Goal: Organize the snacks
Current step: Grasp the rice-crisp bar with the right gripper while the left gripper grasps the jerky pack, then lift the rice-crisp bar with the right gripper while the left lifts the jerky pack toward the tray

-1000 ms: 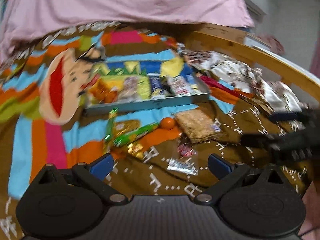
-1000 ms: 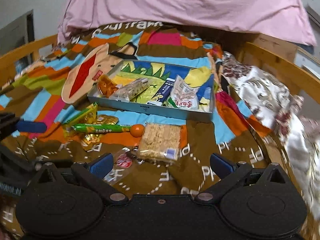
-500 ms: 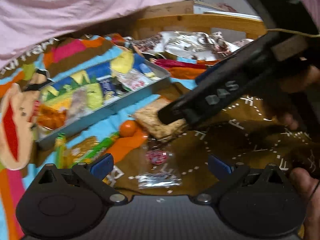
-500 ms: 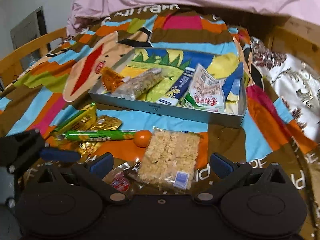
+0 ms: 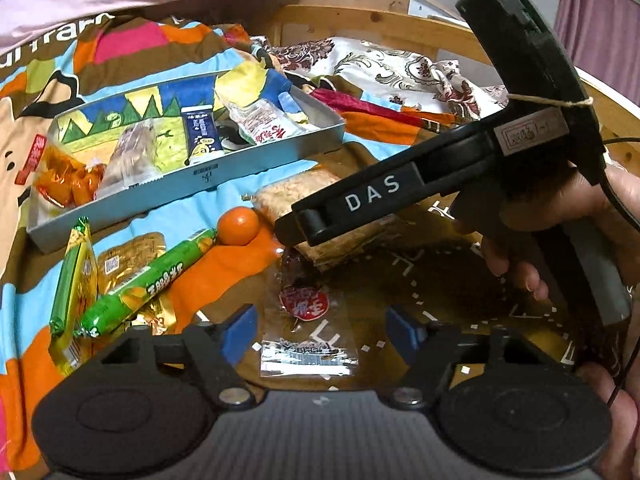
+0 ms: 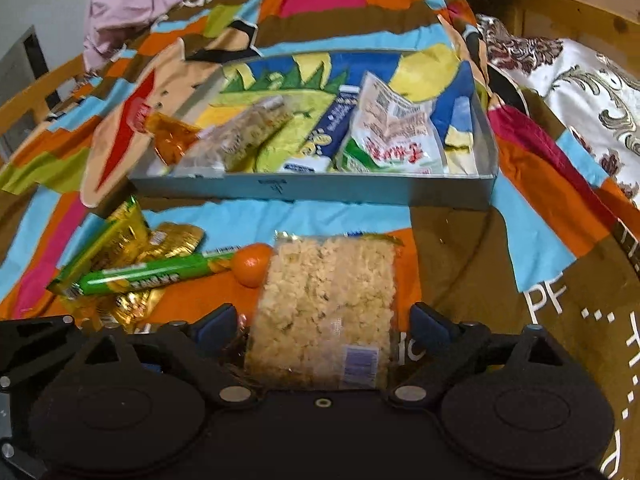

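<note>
Four packets lie in the tray (image 6: 360, 194). Both grippers have dropped closer since before: right gripper (image 6: 322, 322) closing around the rice cake (image 6: 326, 304) before the tray, left gripper (image 5: 320, 330) closing around a clear wrapper (image 5: 306, 332).

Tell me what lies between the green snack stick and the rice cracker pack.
A small orange ball lies between the green snack stick and the rice cracker pack, touching both; the right wrist view shows it best.

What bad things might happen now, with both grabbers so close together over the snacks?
1. The right hand-held gripper is closing around the rice cracker pack; squeezing may crumble it.
2. The left hand-held gripper is closing around the thin clear packet, which may slip out.
3. They work close together and may bump.
</note>
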`<state>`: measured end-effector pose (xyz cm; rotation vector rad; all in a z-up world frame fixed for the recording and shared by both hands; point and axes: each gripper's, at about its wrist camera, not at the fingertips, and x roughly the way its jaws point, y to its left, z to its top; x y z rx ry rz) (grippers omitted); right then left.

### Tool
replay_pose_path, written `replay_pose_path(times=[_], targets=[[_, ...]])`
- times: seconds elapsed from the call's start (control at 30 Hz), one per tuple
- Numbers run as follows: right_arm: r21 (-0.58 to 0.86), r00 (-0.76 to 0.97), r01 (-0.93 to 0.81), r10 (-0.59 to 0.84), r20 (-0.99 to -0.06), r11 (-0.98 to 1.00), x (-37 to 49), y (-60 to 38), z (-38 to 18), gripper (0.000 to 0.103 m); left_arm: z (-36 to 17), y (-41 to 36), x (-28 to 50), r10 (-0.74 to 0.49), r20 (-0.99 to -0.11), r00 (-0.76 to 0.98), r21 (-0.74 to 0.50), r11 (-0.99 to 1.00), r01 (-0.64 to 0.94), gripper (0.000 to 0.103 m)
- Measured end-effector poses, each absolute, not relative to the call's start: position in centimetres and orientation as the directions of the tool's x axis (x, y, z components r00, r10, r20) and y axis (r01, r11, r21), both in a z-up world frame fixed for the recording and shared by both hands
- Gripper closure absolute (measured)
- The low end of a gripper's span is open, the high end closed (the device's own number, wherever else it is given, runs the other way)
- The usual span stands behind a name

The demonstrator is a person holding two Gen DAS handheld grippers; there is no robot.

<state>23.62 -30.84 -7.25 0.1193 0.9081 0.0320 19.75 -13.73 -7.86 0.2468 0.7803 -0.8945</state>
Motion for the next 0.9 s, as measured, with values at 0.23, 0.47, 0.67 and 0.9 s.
replay_pose_path(times=[0.23, 0.47, 0.67, 0.9], targets=[[0.086, 0.612, 0.023, 0.054, -0.789, 0.996, 23.1, -30.6, -6.7, 0.029, -8.5, -14.4, 20.0, -0.554, -0.73, 0.399, -0.082, 0.651, 0.755, 0.048], [0.145, 0.595, 0.077, 0.071, -0.801, 0.986, 21.2, -32.0, -5.8, 0.03, -8.1, -14.2, 19.5, -0.526, -0.744, 0.412, -0.068, 0.673, 0.737, 0.049], [0.157, 0.581, 0.078, 0.083, -0.81, 0.985, 19.1, -32.4, -5.0, 0.03, -7.5, -12.9, 18.7, -0.482, -0.774, 0.41, -0.096, 0.73, 0.676, 0.048], [0.093, 0.56, 0.053, 0.047, -0.827, 0.994, 18.5, -31.8, -5.4, 0.029, -6.9, -11.3, 18.0, -0.453, -0.79, 0.412, -0.095, 0.756, 0.648, 0.048]])
